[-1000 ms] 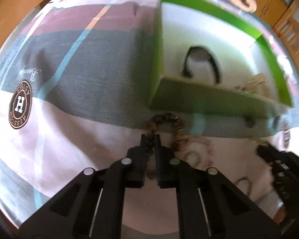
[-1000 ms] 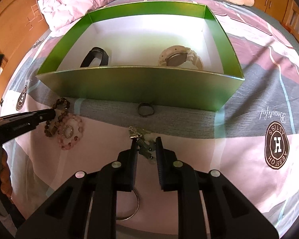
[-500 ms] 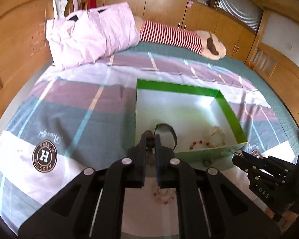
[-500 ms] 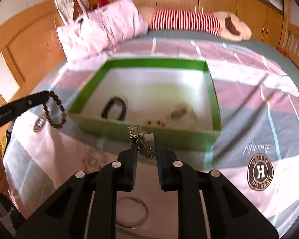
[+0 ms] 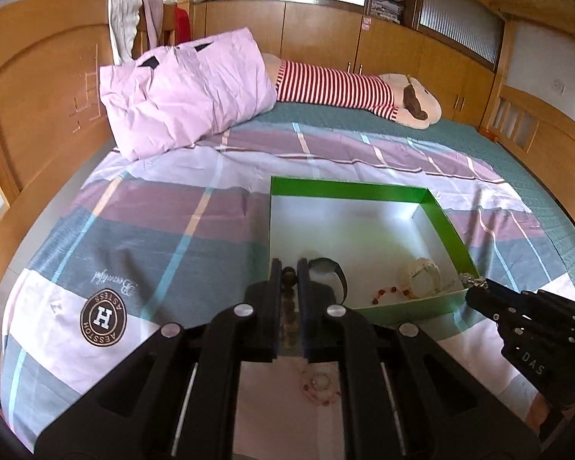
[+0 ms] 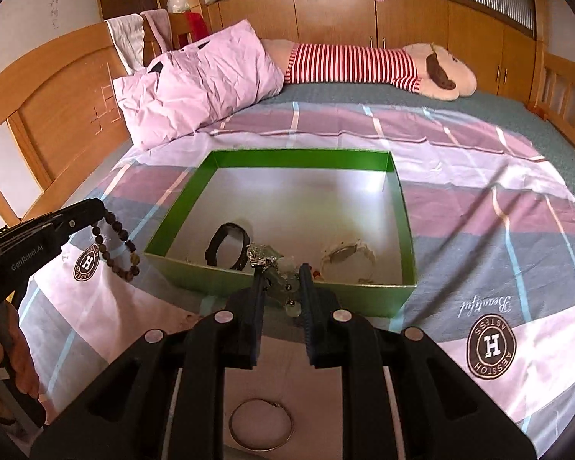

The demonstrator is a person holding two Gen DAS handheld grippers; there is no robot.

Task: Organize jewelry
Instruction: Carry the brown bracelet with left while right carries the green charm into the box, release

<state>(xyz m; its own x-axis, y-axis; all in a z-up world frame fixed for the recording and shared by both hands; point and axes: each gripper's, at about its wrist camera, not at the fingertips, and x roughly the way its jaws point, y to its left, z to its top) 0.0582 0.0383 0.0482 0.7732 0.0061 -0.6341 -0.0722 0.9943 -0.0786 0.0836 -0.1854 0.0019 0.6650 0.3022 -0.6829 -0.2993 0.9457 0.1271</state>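
Nearest, loose on the bed (image 6: 479, 207): a thin metal bangle (image 6: 260, 430) just under the right gripper, and a pink bead bracelet (image 5: 320, 385) under the left one. Neither is held.

Left gripper (image 5: 289, 274): jaws nearly together, clamped on a dark wooden bead bracelet (image 6: 115, 243). From the right camera the loop hangs free below the fingertips, over the bedspread, left of the box and outside it.

Right gripper (image 6: 281, 278): jaws a little apart, clamped on a pale green beaded piece with a silver clasp (image 6: 276, 272); the clasp end sticks up past the fingertips. It sits right at the near wall of the green box (image 6: 287, 157), about mid-width.

Box: long axis runs left-right across the bed, open top, directly beyond both grippers. Already inside, near the front wall: a black band (image 6: 228, 245) on the left, a cream watch (image 6: 347, 255) on the right, small red beads (image 5: 387, 292) between them.

Key relation, as I read it: right gripper's load is nearly at the near rim, so a short move forward puts it over the free floor between band and watch. Left gripper is further off, needs to travel right and forward to clear the left wall. Right hand is the nearer one for the next drop.

Far end: pink pillow (image 6: 203, 88), striped plush toy (image 6: 364, 65), wooden cupboards (image 6: 326, 15).
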